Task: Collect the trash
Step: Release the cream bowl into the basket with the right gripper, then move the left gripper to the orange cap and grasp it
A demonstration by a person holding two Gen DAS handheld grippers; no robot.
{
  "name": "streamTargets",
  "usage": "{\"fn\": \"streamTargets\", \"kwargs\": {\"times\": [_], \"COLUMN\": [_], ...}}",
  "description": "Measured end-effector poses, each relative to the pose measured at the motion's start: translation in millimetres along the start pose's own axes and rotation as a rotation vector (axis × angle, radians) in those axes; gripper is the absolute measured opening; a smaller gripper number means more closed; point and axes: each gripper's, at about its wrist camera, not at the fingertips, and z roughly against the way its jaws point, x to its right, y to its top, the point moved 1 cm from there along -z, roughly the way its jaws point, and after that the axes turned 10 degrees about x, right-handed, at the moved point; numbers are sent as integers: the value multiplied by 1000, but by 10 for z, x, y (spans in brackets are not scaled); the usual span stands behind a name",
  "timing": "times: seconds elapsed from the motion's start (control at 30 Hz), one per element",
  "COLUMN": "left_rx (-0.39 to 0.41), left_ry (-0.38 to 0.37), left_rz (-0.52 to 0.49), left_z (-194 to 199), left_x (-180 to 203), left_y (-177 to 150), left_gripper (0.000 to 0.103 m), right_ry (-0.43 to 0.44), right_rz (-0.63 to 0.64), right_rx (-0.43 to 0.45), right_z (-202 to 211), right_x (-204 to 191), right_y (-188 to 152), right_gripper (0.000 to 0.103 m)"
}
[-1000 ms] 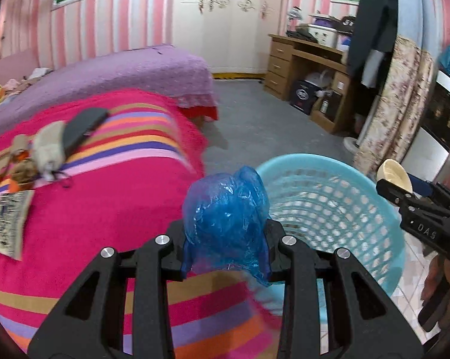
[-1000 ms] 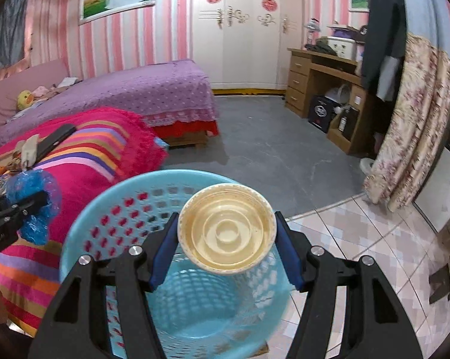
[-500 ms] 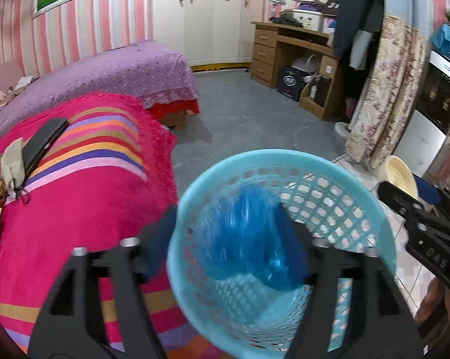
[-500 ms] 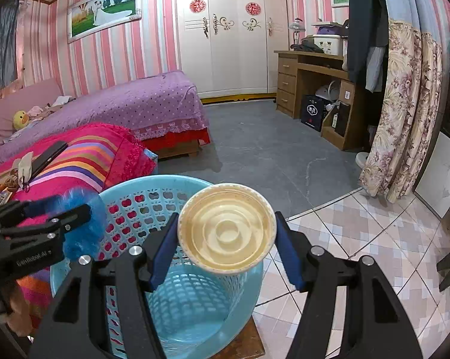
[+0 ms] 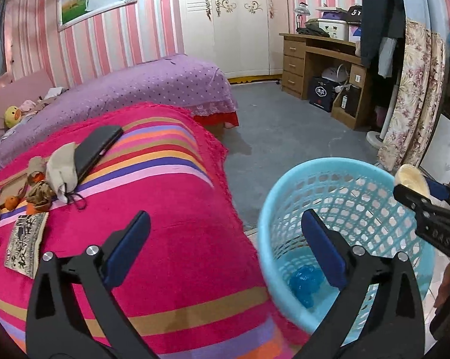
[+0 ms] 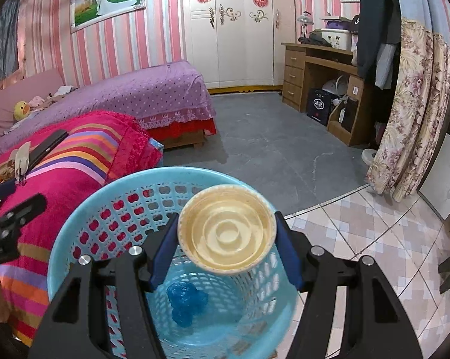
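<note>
Left wrist view: the crumpled blue plastic wrapper (image 5: 305,281) lies on the floor of the round light-blue plastic lattice basket (image 5: 287,197), near its near wall; the right wrist view shows the same wrapper (image 6: 185,302) alone at the basket's bottom. The left hand-held gripper (image 5: 225,251) is released, its jaws opening to full spread with nothing between the blue pads; one finger hangs over the bedcover, the other over the basket's mouth.

The right hand-held gripper (image 6: 226,239) is clenched on a cream round ribbed plastic lid (image 6: 226,233), pads pressing its two opposite edges, the lid's hollow face turned toward the camera. It is held above the basket (image 6: 84,218), just inside the rim's far side. In the left wrist view that lid (image 5: 410,179) shows edge-on at the right, over the basket's far right rim.

The basket stands just beside a bed draped in a bright pink blanket with orange, purple and yellow stripes (image 5: 171,203). On the blanket, well apart from the basket, lie a black flat case (image 5: 96,149), a beige drawstring pouch (image 5: 62,170), orange peel scraps (image 5: 12,202) and a printed paper packet (image 5: 26,239). Beyond is a bed with a purple dotted cover (image 5: 153,83), a grey floor (image 5: 273,137) and a wooden bench with drawers (image 5: 308,59).
</note>
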Motion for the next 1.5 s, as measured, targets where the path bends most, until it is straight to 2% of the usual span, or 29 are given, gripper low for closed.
{"fn": "streamTargets", "kwargs": {"times": [0.07, 0.17, 0.3, 0.4, 0.7, 0.8, 0.93, 1.2, 1.5], "left_rx": [-1, -6, 7, 23, 65, 72, 83, 62, 21], "left_ry": [5, 13, 23, 37, 113, 145, 195, 313, 331], "left_rz": [9, 28, 34, 36, 48, 65, 68, 110, 151], "left_z": [17, 47, 132, 229, 609, 743, 899, 1090, 1113], "left_x": [-62, -187, -333, -482, -1181, -1488, -1848, -2603, -3133], "left_y": [-6, 1, 22, 49, 85, 87, 40, -266, -522], "left_gripper": [97, 97, 97, 97, 97, 97, 97, 97, 97], "right_ry": [-15, -59, -97, -111, -73, -37, 6, 104, 177], "right_rz": [-5, -29, -42, -29, -48, -58, -6, 78, 135], "right_rx": [-2, 15, 36, 64, 125, 141, 159, 129, 94], "right_z": [-28, -9, 57, 149, 374, 446, 513, 444, 393], "right_x": [-39, -36, -72, -203, -711, -953, -1399, -2112, -2715], "right_y": [17, 56, 127, 189, 353, 374, 387, 311, 129], "right_gripper": [65, 84, 95, 98, 98, 98, 98, 98, 98]}}
